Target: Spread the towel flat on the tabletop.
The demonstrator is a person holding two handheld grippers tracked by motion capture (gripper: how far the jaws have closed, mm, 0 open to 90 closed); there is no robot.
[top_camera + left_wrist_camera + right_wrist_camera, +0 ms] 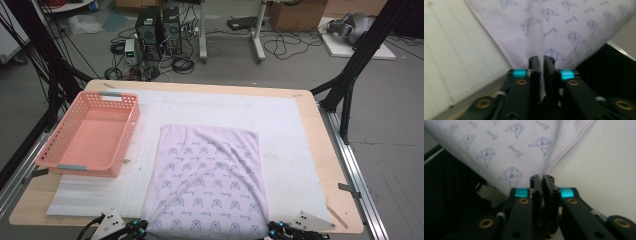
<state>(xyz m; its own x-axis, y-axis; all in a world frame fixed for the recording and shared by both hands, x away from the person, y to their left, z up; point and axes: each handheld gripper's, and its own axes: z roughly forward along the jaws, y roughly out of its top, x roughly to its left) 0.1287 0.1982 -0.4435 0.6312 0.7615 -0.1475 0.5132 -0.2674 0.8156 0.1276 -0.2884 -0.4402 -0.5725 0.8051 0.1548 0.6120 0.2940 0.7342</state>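
Pink basket point(90, 132) sits at counter's point(320, 150) left edge w/ nothing inside. Printed cloth point(207, 182) lies flat mid-counter, near edge lifted. Left tongs point(541, 61) clamped on its corner; right tongs point(542, 178) clamped on other corner, hem visible up close.

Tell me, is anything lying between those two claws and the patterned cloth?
Nothing visible. The cloth already sits between each gripper's jaws: the left gripper pinches it near its hemmed edge, and the right gripper pinches it at its own hem. No other object lies on the cloth around them.
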